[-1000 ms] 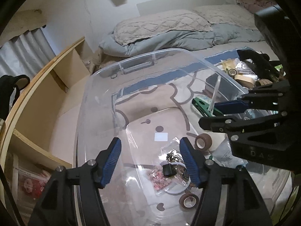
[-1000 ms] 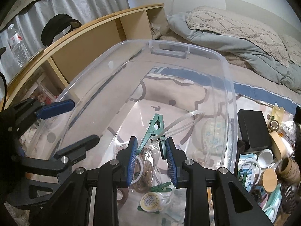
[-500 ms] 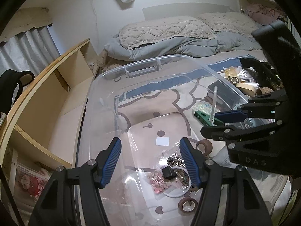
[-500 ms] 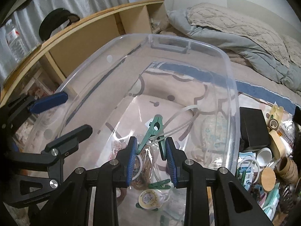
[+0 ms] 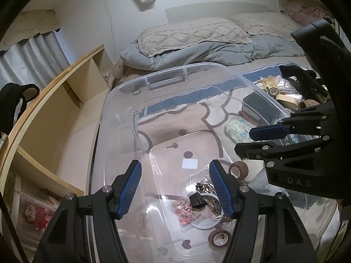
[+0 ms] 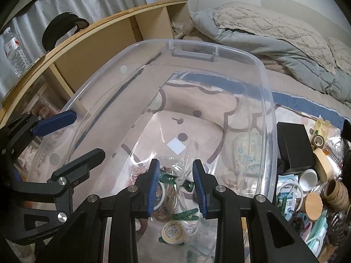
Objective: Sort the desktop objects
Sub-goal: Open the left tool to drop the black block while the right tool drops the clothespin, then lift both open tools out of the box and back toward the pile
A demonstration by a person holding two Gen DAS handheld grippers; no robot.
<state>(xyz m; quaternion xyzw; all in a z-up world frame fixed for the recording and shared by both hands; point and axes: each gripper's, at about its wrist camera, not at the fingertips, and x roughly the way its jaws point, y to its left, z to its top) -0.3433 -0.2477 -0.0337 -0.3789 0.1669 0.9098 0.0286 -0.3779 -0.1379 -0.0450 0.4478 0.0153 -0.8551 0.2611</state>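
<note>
A clear plastic bin [image 5: 166, 74] [image 6: 266, 92] fills both views. Low over its near end, my right gripper [image 6: 176, 183] is shut on a green clip [image 6: 169, 178], which lies crosswise between the blue pads with a clear bag knotted to it. My left gripper [image 5: 176, 186] hangs open over the bin's left side, with nothing between its fingers. On the bin floor lie two brown tape rolls [image 5: 238, 171] [image 5: 219, 237], a small bag with a black part [image 5: 197, 199], a yellow tape roll [image 6: 173, 230] and another green clip [image 6: 185, 213].
Right of the bin is a heap of loose things: a black box [image 6: 294, 146], a white cup [image 6: 308, 179], a wooden lid [image 6: 313, 203] and tape rolls. A wooden shelf [image 5: 54, 109] runs along the left. A bed [image 5: 197, 43] lies behind.
The green clip stood up past the right fingertips; now it has swung down and lies crosswise between the pads. Both grippers have kept their places and widths.
</note>
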